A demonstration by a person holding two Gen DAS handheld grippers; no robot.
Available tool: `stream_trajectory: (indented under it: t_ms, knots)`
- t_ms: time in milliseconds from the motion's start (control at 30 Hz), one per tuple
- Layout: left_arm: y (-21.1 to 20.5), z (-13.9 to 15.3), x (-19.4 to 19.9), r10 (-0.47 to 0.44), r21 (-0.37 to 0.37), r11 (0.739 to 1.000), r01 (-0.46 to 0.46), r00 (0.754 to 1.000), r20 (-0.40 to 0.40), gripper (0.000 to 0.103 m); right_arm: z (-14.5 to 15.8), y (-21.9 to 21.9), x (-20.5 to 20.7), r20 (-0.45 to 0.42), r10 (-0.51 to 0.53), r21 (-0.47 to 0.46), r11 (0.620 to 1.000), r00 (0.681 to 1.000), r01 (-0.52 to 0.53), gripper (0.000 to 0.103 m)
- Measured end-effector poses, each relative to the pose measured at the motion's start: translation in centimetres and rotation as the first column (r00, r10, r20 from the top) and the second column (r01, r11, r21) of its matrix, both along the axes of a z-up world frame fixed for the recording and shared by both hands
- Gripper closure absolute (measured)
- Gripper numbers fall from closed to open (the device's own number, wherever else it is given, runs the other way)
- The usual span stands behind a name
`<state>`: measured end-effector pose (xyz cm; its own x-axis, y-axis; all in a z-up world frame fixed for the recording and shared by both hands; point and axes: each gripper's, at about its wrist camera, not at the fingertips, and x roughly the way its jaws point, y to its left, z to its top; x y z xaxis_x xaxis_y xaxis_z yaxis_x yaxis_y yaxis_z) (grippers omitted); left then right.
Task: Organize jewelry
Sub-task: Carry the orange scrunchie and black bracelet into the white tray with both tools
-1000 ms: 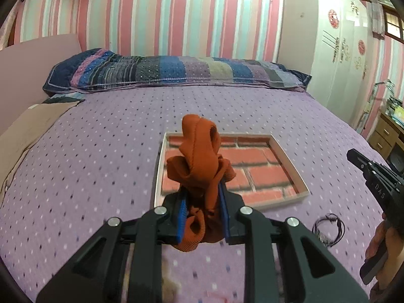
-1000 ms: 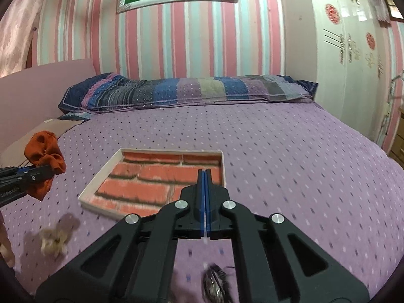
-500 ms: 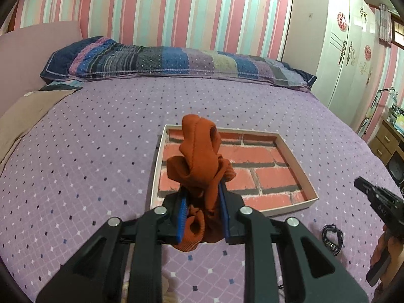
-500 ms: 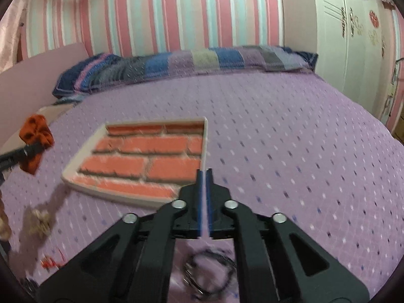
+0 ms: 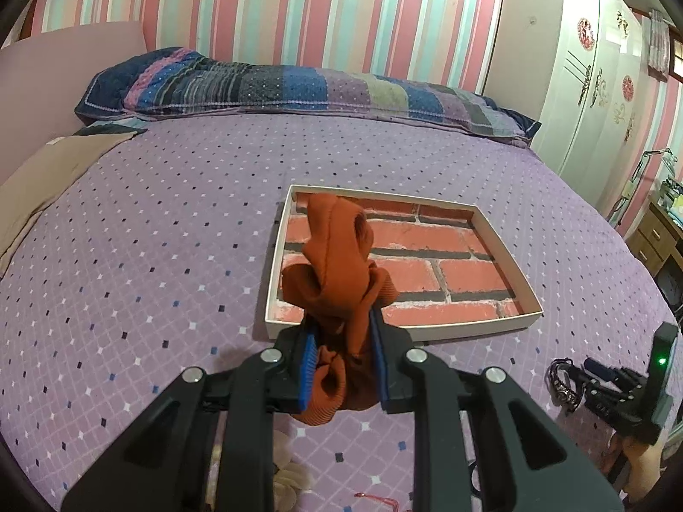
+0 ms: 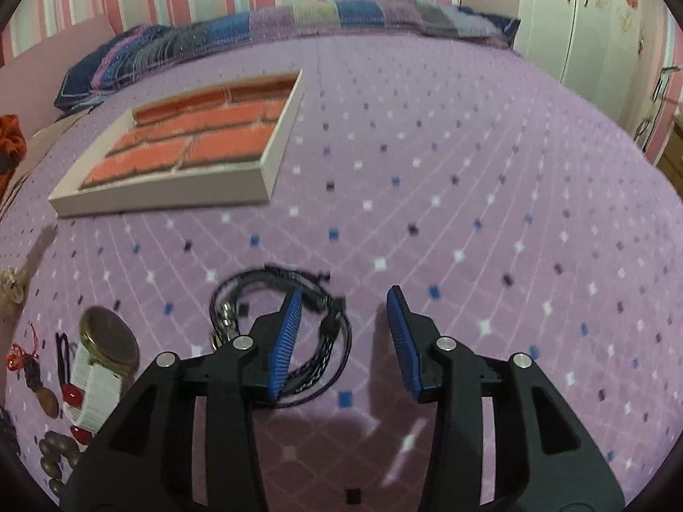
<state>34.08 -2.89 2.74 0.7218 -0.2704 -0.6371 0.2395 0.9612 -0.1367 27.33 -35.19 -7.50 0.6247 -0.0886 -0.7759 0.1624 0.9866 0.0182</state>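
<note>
On the purple bed (image 5: 170,213) the brick-lined tray (image 5: 529,298) holds nothing, the left tongs (image 5: 341,367) clench an orange scrunchie (image 5: 337,264) before it, and the right tongs (image 6: 345,333) gape over a black bracelet (image 6: 324,341).

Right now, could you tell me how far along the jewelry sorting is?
Nothing lies in the brick-lined tray yet. The left tool grips the orange scrunchie near it. The right tool is open over the black cord bracelet. The bead pieces remain on the bed.

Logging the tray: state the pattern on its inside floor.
Red brick-wall print with dark mortar lines inside the white-walled tray, clearest in the left wrist view.
</note>
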Motion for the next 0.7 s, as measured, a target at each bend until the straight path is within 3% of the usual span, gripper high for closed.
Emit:
stream_trajectory:
  t_ms: [67,167,300,433,700]
  knots:
    - [0.1,0.0,-0.1,0.002,0.000,1.000,-0.002,1.000,0.001,0.080,-0.4,0.3,0.0,-0.006,0.005,-0.015,1.000,1.000,-0.005,0.067]
    - [0.3,0.0,0.0,0.006,-0.002,1.000,-0.006,1.000,0.000,0.080,-0.6,0.7,0.2,-0.007,0.023,-0.025,0.999,1.000,-0.023,0.090]
    - [0.4,0.0,0.0,0.008,-0.007,1.000,-0.008,1.000,-0.002,0.080,-0.3,0.7,0.5,0.007,0.025,-0.024,0.999,1.000,-0.025,0.091]
    - [0.1,0.2,0.1,0.002,0.005,1.000,-0.002,1.000,0.010,0.080,1.9,0.7,0.7,0.078,0.034,0.004,0.999,0.996,-0.034,0.091]
    - [-0.3,-0.5,3.7,-0.001,-0.013,1.000,0.000,0.999,-0.035,0.080,6.1,2.8,5.1,0.160,0.069,0.025,0.997,0.985,-0.074,0.091]
